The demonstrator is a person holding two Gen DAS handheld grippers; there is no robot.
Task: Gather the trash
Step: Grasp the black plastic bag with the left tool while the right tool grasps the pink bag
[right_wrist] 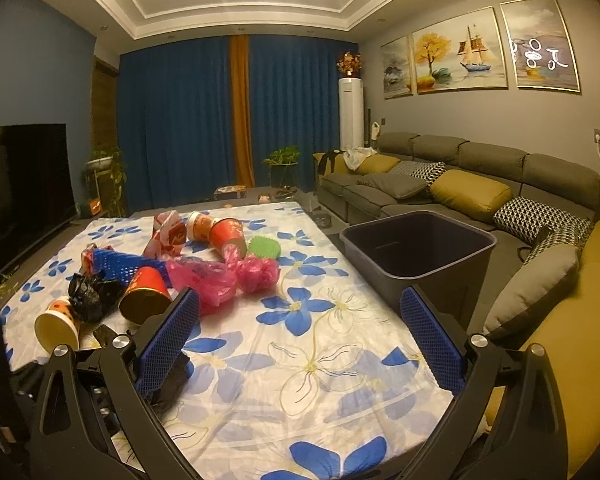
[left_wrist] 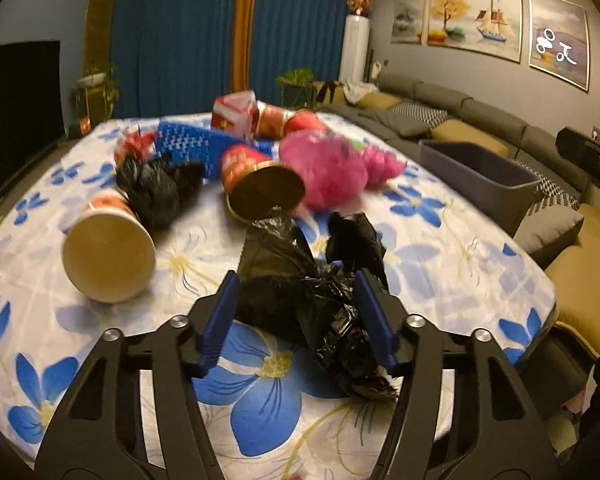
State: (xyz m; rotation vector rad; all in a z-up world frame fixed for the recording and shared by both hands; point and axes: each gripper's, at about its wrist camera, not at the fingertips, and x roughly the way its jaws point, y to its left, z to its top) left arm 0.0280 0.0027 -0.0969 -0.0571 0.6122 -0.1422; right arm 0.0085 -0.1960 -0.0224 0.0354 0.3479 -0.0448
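Observation:
Trash lies on a table with a blue-flower cloth point(left_wrist: 440, 248). My left gripper point(left_wrist: 296, 292) is around a crumpled black plastic bag point(left_wrist: 300, 280); its blue pads stand on either side of the bag, and I cannot tell whether they press it. Beyond lie paper cups point(left_wrist: 108, 252) point(left_wrist: 264, 188), a second black bag point(left_wrist: 156, 188), a pink bag point(left_wrist: 332, 172) and a blue mesh strip point(left_wrist: 188, 140). My right gripper point(right_wrist: 300, 312) is open and empty above the table's near right part. A dark grey bin point(right_wrist: 420, 252) stands just off the table's right edge.
A red carton point(left_wrist: 236, 112) and more cups point(right_wrist: 228, 232) lie at the far side, with a green mesh piece point(right_wrist: 264, 248). A grey sofa with cushions point(right_wrist: 460, 188) runs along the right wall. A television point(right_wrist: 20, 184) stands at the left.

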